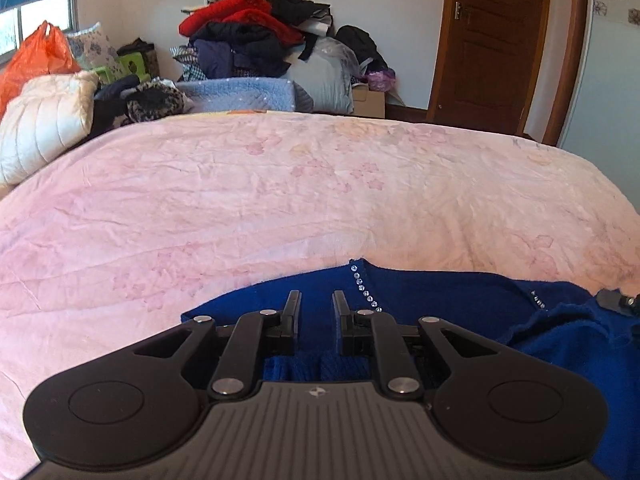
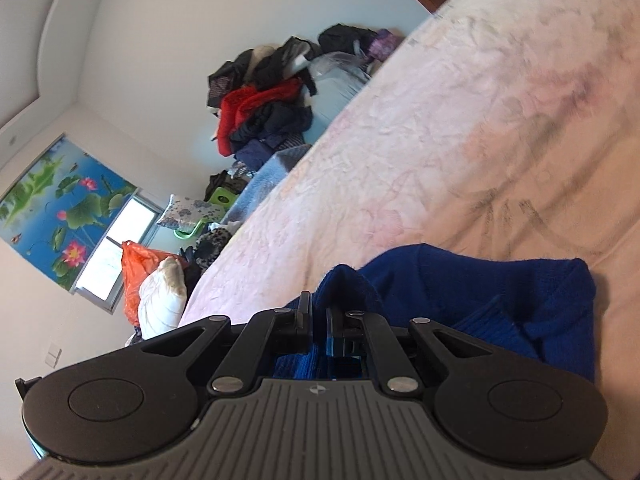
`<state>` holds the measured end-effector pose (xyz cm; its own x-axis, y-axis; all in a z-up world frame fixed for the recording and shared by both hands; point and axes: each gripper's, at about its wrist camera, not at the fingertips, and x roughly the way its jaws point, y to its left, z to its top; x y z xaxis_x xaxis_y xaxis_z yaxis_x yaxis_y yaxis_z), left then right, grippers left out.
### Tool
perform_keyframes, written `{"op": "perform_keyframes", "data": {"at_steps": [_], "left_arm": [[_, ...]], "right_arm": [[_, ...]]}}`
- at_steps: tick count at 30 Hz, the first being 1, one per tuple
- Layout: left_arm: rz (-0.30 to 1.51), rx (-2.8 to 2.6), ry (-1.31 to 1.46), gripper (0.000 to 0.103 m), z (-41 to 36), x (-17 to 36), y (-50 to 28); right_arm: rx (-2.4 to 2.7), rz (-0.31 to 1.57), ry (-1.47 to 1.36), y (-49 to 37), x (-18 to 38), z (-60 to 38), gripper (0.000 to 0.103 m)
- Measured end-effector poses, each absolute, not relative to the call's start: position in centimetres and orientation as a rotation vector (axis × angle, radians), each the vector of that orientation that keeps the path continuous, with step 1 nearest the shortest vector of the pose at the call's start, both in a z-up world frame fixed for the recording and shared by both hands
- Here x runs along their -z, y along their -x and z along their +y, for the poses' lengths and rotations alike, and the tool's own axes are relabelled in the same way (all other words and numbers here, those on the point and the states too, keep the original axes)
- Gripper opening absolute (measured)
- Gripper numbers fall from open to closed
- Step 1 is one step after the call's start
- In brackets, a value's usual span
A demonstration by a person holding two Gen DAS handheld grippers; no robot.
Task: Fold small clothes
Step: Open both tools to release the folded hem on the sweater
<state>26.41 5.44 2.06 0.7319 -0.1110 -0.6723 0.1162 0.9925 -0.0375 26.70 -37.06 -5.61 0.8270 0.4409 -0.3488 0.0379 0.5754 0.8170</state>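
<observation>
A royal-blue knit garment (image 1: 460,312) with rhinestone trim lies on the pink bedspread (image 1: 280,200) at the near edge. My left gripper (image 1: 317,300) sits over its left part, jaws a little apart, with ribbed blue fabric bunched between the finger bases. My right gripper (image 2: 319,306) is tilted and shut on a fold of the blue garment (image 2: 480,292), which bunches up around its fingertips. The right gripper's tip also shows at the right edge of the left wrist view (image 1: 618,302).
A white puffy jacket (image 1: 44,128) and an orange plastic bag (image 1: 36,60) lie at the bed's far left. A pile of clothes (image 1: 256,28) stands against the back wall. A wooden door (image 1: 492,40) is at the back right.
</observation>
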Motion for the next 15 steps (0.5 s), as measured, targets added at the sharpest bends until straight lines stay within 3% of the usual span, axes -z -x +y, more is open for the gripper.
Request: {"op": "perform_keyframes", "data": {"at_steps": [2, 7, 13, 15], "left_arm": [[0.766, 0.121, 0.060, 0.015, 6.6, -2.0, -27.2], [0.768, 0.087, 0.173, 0.015, 10.2, -2.7, -26.8], [0.815, 0.146, 0.070, 0.015, 11.6, -3.2, -23.2], [0.826, 0.209, -0.016, 0.015, 10.7, -3.0, -22.1]], "right_arm": [[-0.241, 0.591, -0.983, -27.4, 6.5, -37.4, 0.017], [-0.237, 0.590, -1.046, -28.0, 7.4, -37.8, 0.042], [-0.244, 0.558, -0.938, -27.4, 5.2, -36.6, 0.060], [-0.271, 0.566, -0.877, -27.4, 4.4, -35.5, 0.060]]}}
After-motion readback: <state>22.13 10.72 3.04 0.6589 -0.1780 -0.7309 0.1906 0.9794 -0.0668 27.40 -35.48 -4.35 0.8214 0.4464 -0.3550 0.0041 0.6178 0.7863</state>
